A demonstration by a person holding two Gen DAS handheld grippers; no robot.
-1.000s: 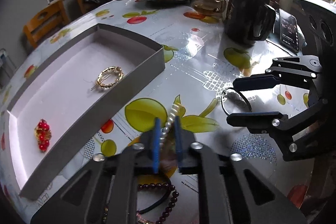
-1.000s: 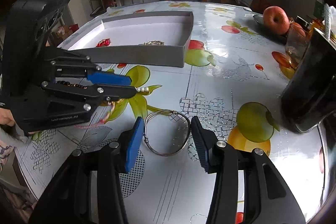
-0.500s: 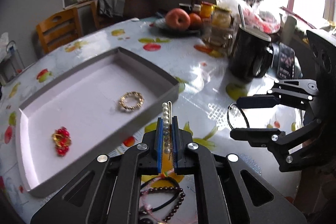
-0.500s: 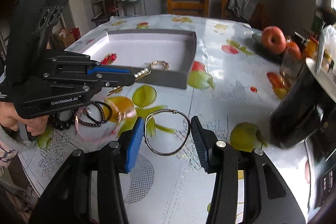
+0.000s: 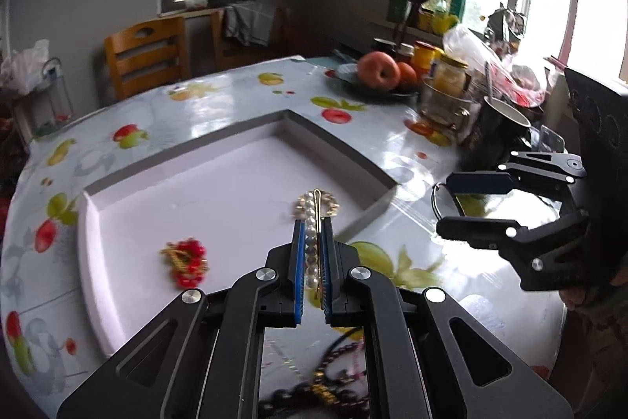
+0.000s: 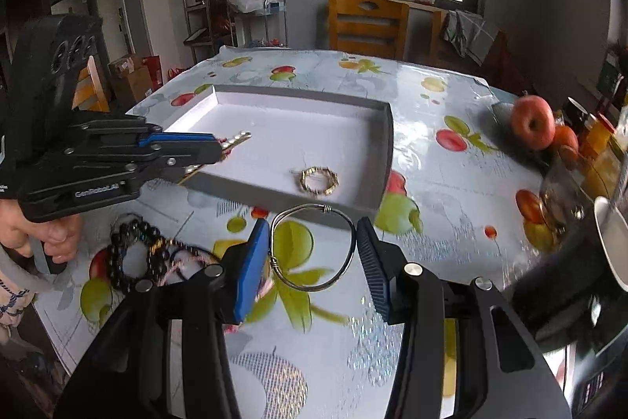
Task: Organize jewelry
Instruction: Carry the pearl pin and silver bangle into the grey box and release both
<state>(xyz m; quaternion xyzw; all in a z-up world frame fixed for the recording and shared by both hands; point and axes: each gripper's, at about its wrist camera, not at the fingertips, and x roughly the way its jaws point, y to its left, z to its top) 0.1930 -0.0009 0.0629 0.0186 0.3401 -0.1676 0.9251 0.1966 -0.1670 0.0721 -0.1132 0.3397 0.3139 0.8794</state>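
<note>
Left wrist view: left hand-held gripper [image 5: 313,264] is clamped on a pearl hair pin [image 5: 313,246], pearls in a row along a gold bar, tip projecting past the blue pads at lower centre of frame. Pin tip sits in front of the gold ring [image 5: 317,204], which lies inside the grey tray [image 5: 345,146] with white floor, near its right corner. Red bead cluster [image 5: 185,261] also lies in the tray, at lower left. One second earlier the pin and pads were over the tablecloth outside the tray's near wall; now they appear over the tray interior, with more of the room visible above.

Right wrist view: right hand-held gripper [image 6: 314,254] is closed on a silver wire bangle [image 6: 313,248], pads pressing its left and right sides; bangle is at lower centre, in front of the tray's near wall. One second earlier the bangle appeared against tablecloth lower and nearer; opening of the pads unchanged. Writing on the left tool body, centre left, reads roughly "GenRobot.AI", partly blurred. Dark bead bracelets [image 6: 133,254] and cords lie on the table [image 6: 451,97] at lower left, outside the tray. Apple [image 6: 533,122] on a plate at right edge; dark mug [image 5: 500,128] near jars, upper right of left view.
</note>
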